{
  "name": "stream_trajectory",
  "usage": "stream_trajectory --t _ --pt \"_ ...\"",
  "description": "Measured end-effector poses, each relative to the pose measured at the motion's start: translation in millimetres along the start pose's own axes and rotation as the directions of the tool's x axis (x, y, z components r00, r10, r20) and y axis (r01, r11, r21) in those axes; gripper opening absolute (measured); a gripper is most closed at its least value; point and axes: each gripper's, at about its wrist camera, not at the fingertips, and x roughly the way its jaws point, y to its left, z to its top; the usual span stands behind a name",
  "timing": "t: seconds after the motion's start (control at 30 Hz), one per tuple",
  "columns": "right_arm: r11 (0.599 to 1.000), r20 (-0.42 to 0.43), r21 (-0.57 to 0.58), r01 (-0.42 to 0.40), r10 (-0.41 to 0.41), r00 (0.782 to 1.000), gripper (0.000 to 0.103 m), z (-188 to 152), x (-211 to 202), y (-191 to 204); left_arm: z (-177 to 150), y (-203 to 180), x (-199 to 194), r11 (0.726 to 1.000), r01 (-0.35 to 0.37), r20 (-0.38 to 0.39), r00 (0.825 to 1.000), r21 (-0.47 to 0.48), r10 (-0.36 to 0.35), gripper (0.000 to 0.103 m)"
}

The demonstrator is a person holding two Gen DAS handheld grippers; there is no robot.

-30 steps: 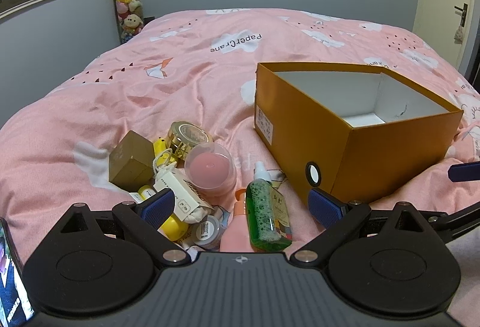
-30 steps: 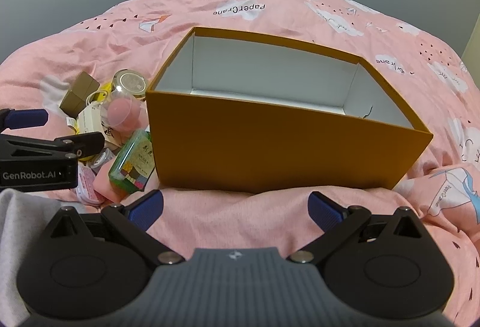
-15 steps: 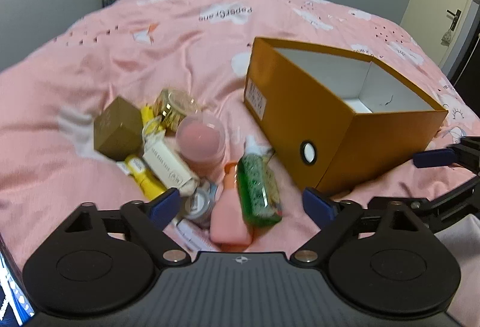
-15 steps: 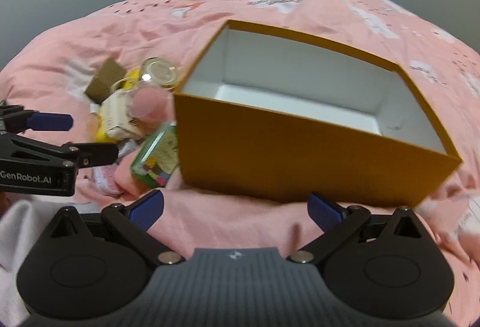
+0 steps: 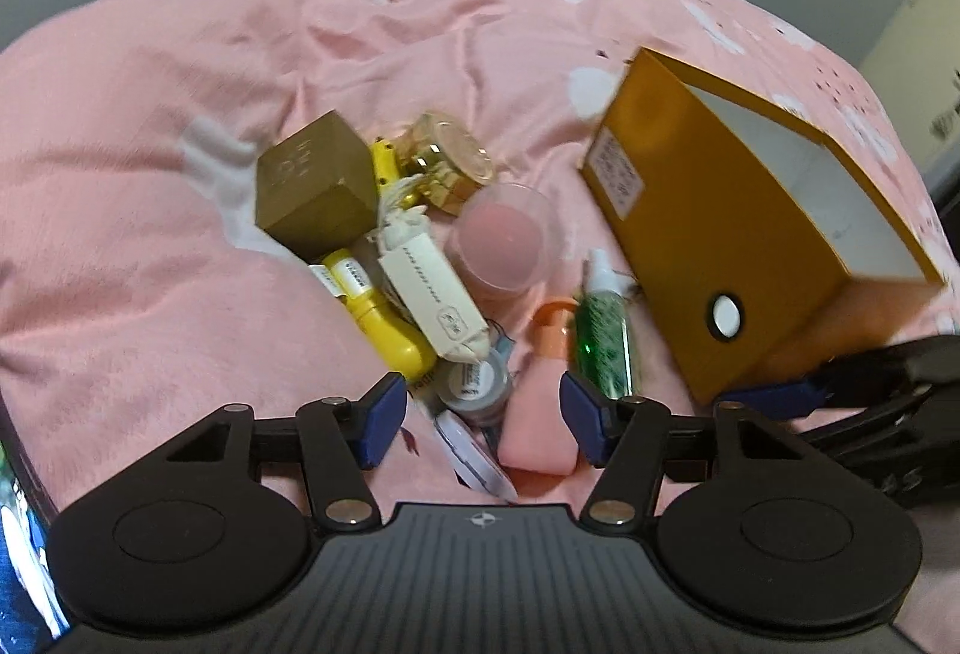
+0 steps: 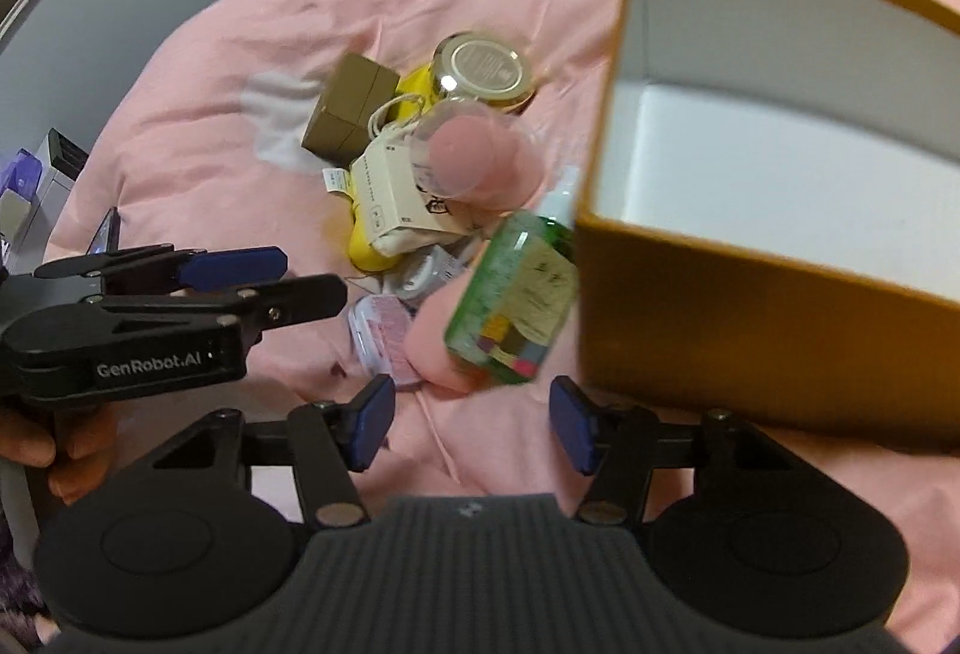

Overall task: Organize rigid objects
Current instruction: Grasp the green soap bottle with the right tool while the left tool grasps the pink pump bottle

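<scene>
Left gripper (image 5: 483,429) hangs spread and holding nothing over the near edge of the pile, its blue pads flanking a pink bottle (image 5: 537,414) and a small round tin (image 5: 474,390). Half a second ago it sat higher and farther back; it has since dipped toward the clutter, so the pile fills more of its view and the far wall has all but dropped out. Right gripper (image 6: 471,423) is also spread and empty, and it has swung left: the orange box (image 6: 750,330), which filled its view before, now sits at 2 o'clock, with the pile ahead at 11 o'clock.

On the pink bed (image 5: 180,234) the things lie as before. In the left view the brown cube (image 5: 315,192) is at 10 o'clock, the gold jar (image 5: 453,162) at 12 o'clock, the clear pink tub (image 5: 504,243) just below it, and the cream pouch (image 5: 432,303) leans over the yellow tubes (image 5: 372,312). A green bottle (image 5: 603,342) lies beside the pink one, its cap toward the box (image 5: 720,258), which stands open at 2 o'clock, apart from the pile. In the right view the green bottle (image 6: 516,306) is just ahead of the right pad, touching the box wall. Both views are motion-blurred.
</scene>
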Motion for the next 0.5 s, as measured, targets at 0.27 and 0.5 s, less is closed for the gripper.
stream_trajectory --t 0.27,0.5 --pt "0.995 -0.026 0.056 0.088 -0.087 0.996 0.034 18 27 -5 8 2 12 1.000 0.016 -0.010 1.000 -0.011 -0.016 0.070" --pt "0.990 0.020 0.099 0.102 -0.105 0.994 0.000 37 30 -21 16 -3 25 0.998 0.056 -0.034 0.998 -0.015 -0.056 0.063"
